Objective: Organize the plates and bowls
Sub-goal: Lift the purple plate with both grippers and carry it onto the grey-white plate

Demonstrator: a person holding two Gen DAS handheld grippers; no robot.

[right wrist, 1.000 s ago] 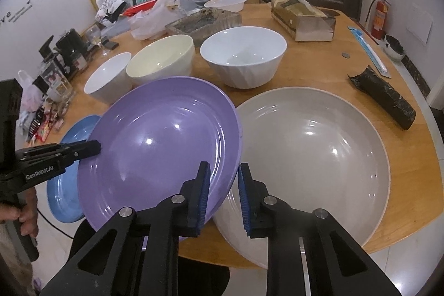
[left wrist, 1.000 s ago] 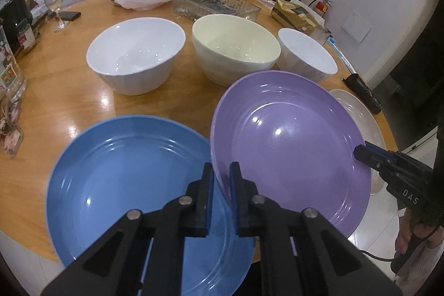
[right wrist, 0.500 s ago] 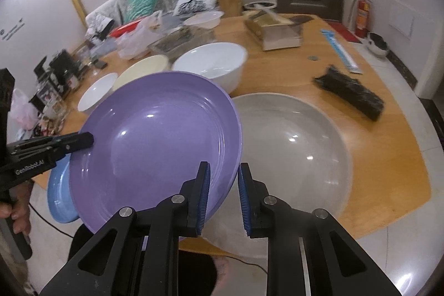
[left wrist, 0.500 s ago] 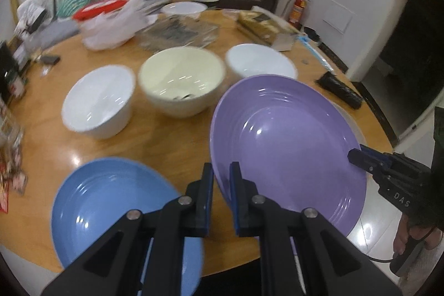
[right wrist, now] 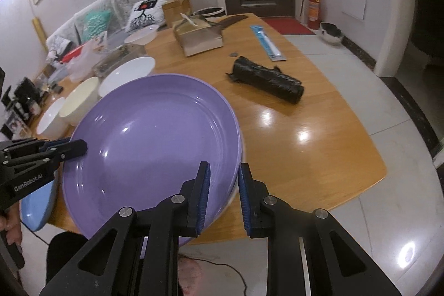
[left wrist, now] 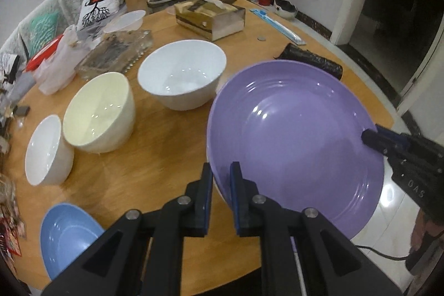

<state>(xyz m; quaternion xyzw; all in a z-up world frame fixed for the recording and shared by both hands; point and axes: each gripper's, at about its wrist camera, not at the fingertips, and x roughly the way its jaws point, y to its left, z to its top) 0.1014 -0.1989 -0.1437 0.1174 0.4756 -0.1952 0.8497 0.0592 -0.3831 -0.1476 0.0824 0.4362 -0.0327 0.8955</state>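
Observation:
Both grippers hold the purple plate [left wrist: 294, 129] by opposite rims. My left gripper [left wrist: 221, 182] is shut on its left rim; my right gripper [right wrist: 222, 185] is shut on its right rim. The plate [right wrist: 155, 140] sits low over the grey plate, of which only a sliver [right wrist: 236, 185] shows beneath. A blue plate [left wrist: 66, 237] lies at the near left table edge. A large white bowl [left wrist: 181, 74], a cream bowl [left wrist: 97, 113] and a small white bowl [left wrist: 45, 150] stand in a row behind.
A black roll [right wrist: 267, 79] lies on the wooden table [right wrist: 319, 146] to the right. A tissue box [left wrist: 209, 17], glass tray [left wrist: 116, 53], plastic bags [left wrist: 55, 65] and a lid [left wrist: 125, 20] crowd the back. The table's front edge is near.
Both grippers carried the purple plate to the right, from beside the blue plate to over the grey plate, which is now almost fully covered.

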